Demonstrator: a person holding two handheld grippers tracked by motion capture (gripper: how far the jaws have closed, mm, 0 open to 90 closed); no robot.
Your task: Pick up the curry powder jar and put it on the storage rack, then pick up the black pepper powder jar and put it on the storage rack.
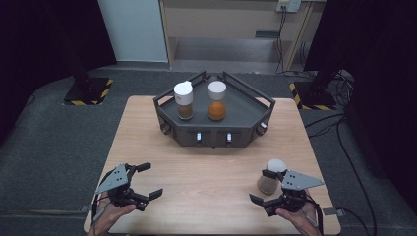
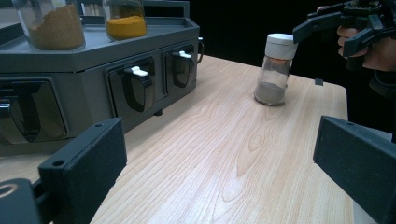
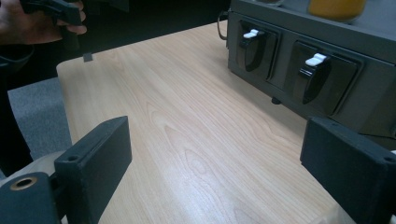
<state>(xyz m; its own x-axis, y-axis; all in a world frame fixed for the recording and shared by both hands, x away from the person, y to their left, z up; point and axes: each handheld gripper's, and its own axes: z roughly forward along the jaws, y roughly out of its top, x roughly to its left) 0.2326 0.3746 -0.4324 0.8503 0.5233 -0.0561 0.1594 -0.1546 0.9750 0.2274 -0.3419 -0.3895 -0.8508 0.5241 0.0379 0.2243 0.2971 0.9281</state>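
Note:
A clear spice jar point(image 1: 271, 178) with a white lid and grey powder stands on the wooden table point(image 1: 206, 177) at the front right, and it is upright in the left gripper view point(image 2: 274, 70). My right gripper point(image 1: 260, 187) hovers just beside it, open, with nothing between its jaws point(image 3: 215, 172). The jar sits outside the far jaw. My left gripper point(image 1: 153, 179) is at the front left, open and empty point(image 2: 219, 177), pointing across the table toward the jar.
A dark grey angular tray point(image 1: 246, 98) with latches on its front stands at the table's back centre. It holds a brown-spice jar point(image 1: 184, 101) and an orange-spice jar point(image 1: 217, 101), both white-lidded. Bare wood lies between the two grippers.

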